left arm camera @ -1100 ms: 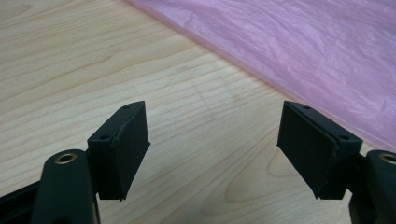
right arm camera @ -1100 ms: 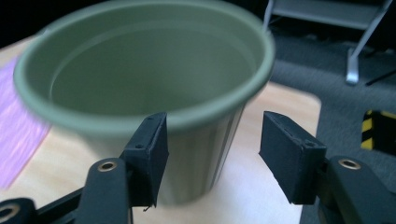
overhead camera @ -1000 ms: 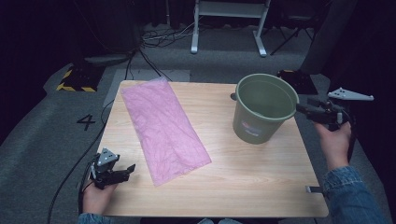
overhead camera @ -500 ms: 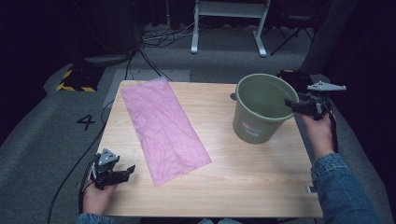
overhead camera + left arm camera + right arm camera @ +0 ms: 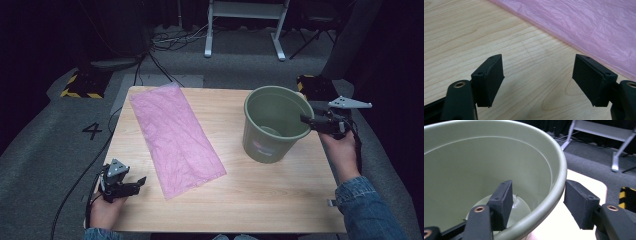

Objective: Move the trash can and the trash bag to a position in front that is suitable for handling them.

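Right gripper [image 5: 306, 120] is straddling the green bucket [image 5: 272, 145] rim, jaws wide (not yet pinching); closing off-centre risks tipping it. Left gripper [image 5: 137, 184] is idling wide open near the pink bag [image 5: 175, 137].

Light wooden table [image 5: 280, 200], pale grain, rectangular. Grey carpeted floor [image 5: 45, 145] bearing a black numeral 4 marking [image 5: 92, 131]. White metal stand legs [image 5: 245, 20] beyond the table. Yellow-and-black striped block [image 5: 79, 86], far left. Black cables [image 5: 165, 42] across the floor.
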Tool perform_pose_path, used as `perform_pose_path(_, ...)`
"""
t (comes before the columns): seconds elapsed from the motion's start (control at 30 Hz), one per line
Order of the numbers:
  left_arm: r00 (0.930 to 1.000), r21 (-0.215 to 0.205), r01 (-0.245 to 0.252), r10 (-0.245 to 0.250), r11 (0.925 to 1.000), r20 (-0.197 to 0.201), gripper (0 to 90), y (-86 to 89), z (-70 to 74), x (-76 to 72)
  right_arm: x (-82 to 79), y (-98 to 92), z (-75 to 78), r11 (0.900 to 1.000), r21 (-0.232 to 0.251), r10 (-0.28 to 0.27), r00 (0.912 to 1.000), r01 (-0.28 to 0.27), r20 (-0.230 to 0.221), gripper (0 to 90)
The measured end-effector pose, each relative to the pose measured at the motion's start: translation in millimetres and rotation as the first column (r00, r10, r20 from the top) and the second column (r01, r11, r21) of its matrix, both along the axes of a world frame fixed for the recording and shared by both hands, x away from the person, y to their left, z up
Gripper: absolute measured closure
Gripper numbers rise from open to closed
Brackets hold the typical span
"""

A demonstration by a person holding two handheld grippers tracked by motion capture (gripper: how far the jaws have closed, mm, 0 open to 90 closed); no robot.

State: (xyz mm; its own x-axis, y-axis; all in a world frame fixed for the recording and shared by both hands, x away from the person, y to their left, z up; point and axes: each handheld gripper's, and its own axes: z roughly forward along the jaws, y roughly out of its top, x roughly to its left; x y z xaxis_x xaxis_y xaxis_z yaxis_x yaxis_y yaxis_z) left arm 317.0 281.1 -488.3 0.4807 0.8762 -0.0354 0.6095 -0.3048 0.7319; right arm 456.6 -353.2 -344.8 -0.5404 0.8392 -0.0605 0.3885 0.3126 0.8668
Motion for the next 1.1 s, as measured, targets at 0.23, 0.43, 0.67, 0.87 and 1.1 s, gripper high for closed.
perform_pose_path(0.23, 1.0, 0.001, 0.009, -0.009, 1.0, 0.004, 24.7, -1.7, 1.0, 0.3, -28.1, 21.5, 5.2, 0.988, -0.109, 0.113, 0.9934, -0.111, 0.018, 40.6)
perform_pose_path(0.43, 0.9999, 0.002, 0.012, -0.012, 0.9999, 0.007, 24.7, -2.3, 1.3, -0.1, -57.5, 35.5, 6.5, 0.972, -0.142, 0.193, 0.981, -0.188, 0.022, 41.2)
perform_pose_path(0.67, 1.0, 0.013, 0.006, -0.006, 0.9999, 0.005, 24.7, -4.4, 0.4, 0.6, -89.4, 48.2, 5.3, 0.958, -0.135, 0.26, 0.9649, -0.254, 0.034, 41.4)
perform_pose_path(0.87, 1.0, 0.012, -0.003, 0.002, 0.9999, 0.007, 24.9, -3.6, -0.2, 0.3, -110.5, 57.5, 4.6, 0.945, -0.13, 0.307, 0.9507, -0.3, 0.042, 41.5)
perform_pose_path(1.1, 0.9999, 0.015, 0.01, -0.01, 0.9998, 0.004, 24.9, -6.3, -1.4, 1.7, -130.6, 78.6, 4.0, 0.926, -0.122, 0.365, 0.9298, -0.358, 0.045, 41.4)
